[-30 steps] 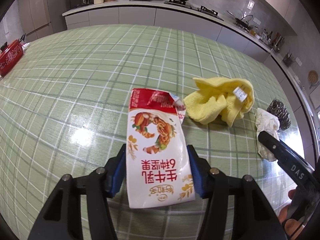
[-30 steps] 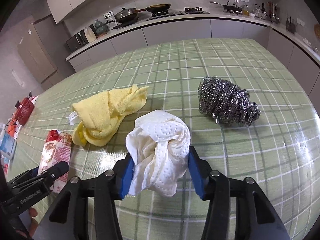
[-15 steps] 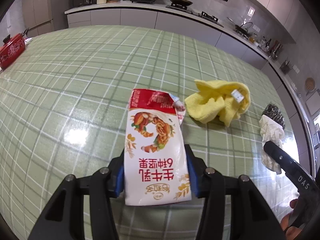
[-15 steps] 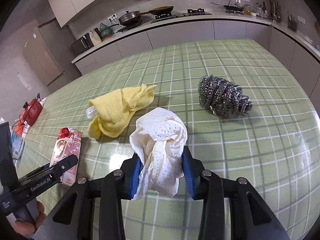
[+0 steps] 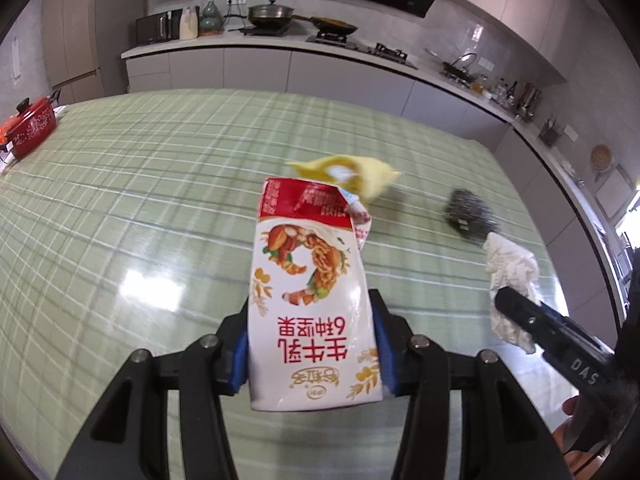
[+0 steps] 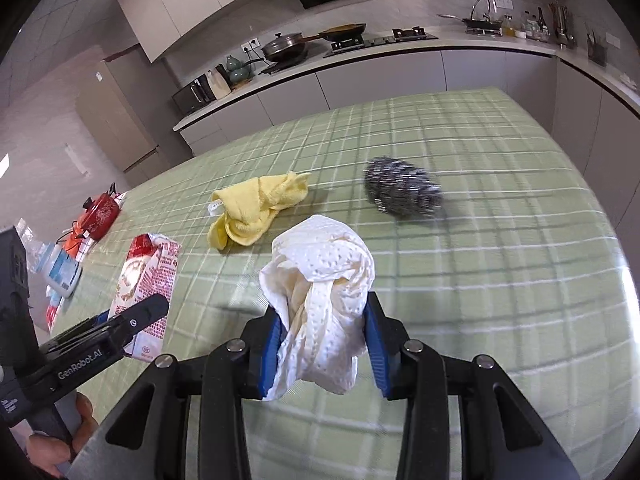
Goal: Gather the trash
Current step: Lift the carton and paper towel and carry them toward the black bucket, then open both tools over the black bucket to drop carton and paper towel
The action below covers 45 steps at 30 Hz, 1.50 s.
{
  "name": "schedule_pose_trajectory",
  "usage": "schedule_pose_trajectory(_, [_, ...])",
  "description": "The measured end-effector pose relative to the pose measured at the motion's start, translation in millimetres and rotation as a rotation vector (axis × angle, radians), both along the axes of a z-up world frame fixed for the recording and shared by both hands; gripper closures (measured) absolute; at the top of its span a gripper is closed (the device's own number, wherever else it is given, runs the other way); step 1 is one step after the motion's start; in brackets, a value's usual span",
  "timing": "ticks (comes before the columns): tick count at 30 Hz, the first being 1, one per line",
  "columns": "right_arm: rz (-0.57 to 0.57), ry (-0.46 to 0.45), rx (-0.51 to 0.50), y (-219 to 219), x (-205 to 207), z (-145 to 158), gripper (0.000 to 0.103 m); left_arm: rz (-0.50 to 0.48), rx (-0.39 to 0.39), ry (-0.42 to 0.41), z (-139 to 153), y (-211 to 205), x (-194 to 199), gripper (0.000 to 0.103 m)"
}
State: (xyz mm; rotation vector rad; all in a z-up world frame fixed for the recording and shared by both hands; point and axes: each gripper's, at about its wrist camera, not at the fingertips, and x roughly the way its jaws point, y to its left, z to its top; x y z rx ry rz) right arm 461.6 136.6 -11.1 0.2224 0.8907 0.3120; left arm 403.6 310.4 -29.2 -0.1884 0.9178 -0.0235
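Left wrist: jaws pinch a glossy flattened milk carton [image 5: 310,304]; right jaws squeeze a crumpled, dimpled paper towel [image 6: 320,300].

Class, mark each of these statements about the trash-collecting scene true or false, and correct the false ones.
1. The left gripper is shut on the milk carton. True.
2. The right gripper is open and holds nothing. False: it is shut on the crumpled paper towel.
3. The yellow cloth lies on the green checked table. True.
4. The steel wool scrubber rests on top of the yellow cloth. False: it lies apart from it on the table.
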Motion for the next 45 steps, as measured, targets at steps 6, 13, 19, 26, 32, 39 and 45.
schedule_pose_trajectory(6, [-0.086, -0.034, 0.004, -51, -47, 16, 0.062, -0.083, -0.007, -0.029, 12, -41, -22, 0.052])
schedule_pose_trajectory(13, [-0.214, -0.008, -0.016, -97, -112, 13, 0.062, -0.208, -0.038, -0.045, 10, -84, -55, 0.052])
schedule_pose_trajectory(19, [-0.281, 0.026, 0.001, -145, -162, 14, 0.062, -0.287, -0.047, -0.016, 6, -125, -87, 0.052])
schedule_pose_trajectory(26, [-0.344, -0.011, 0.025, -221, -203, 21, 0.062, -0.365, -0.036, -0.045, 17, -207, -112, 0.052])
schedule_pose_trajectory(32, [-0.351, -0.002, 0.021, -317, -223, 11, 0.062, -0.379, -0.041, -0.024, 11, -298, -127, 0.052])
schedule_pose_trajectory(39, [-0.366, 0.039, 0.001, -427, -234, -7, 0.062, -0.398, -0.073, 0.028, -4, -394, -131, 0.052])
schedule_pose_trajectory(45, [-0.356, 0.099, 0.016, -469, -234, -36, 0.062, -0.411, -0.047, 0.097, -35, -443, -134, 0.052])
